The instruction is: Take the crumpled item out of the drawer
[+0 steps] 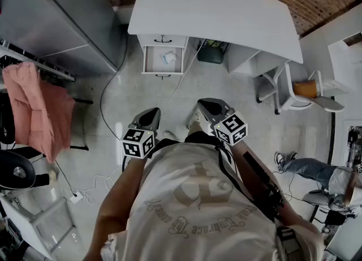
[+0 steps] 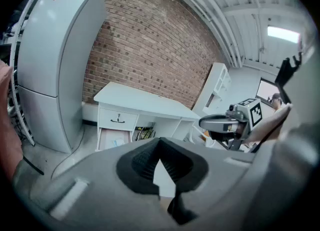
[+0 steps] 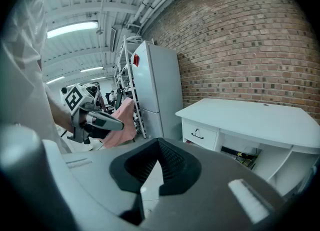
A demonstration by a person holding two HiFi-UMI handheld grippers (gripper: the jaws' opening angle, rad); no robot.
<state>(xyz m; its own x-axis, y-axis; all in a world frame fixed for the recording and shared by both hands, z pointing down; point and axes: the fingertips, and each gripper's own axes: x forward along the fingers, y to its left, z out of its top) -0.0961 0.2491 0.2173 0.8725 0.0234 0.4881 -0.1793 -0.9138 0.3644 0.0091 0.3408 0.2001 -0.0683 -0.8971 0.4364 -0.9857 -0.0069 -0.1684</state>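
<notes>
while the crumpled item (image 1: 168, 57) lies in the open drawer (image 1: 146, 60), left gripper (image 1: 151, 112) and right gripper (image 1: 208, 105) clenched empty

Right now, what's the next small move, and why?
Probably step toward the desk: the open drawer holding the crumpled item is well ahead across the floor, while the left tool and right tool are shut, empty and far short of it.

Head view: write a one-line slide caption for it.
Person faces white desk, left gripper and right gripper empty; crumpled item lies in open drawer.
</notes>
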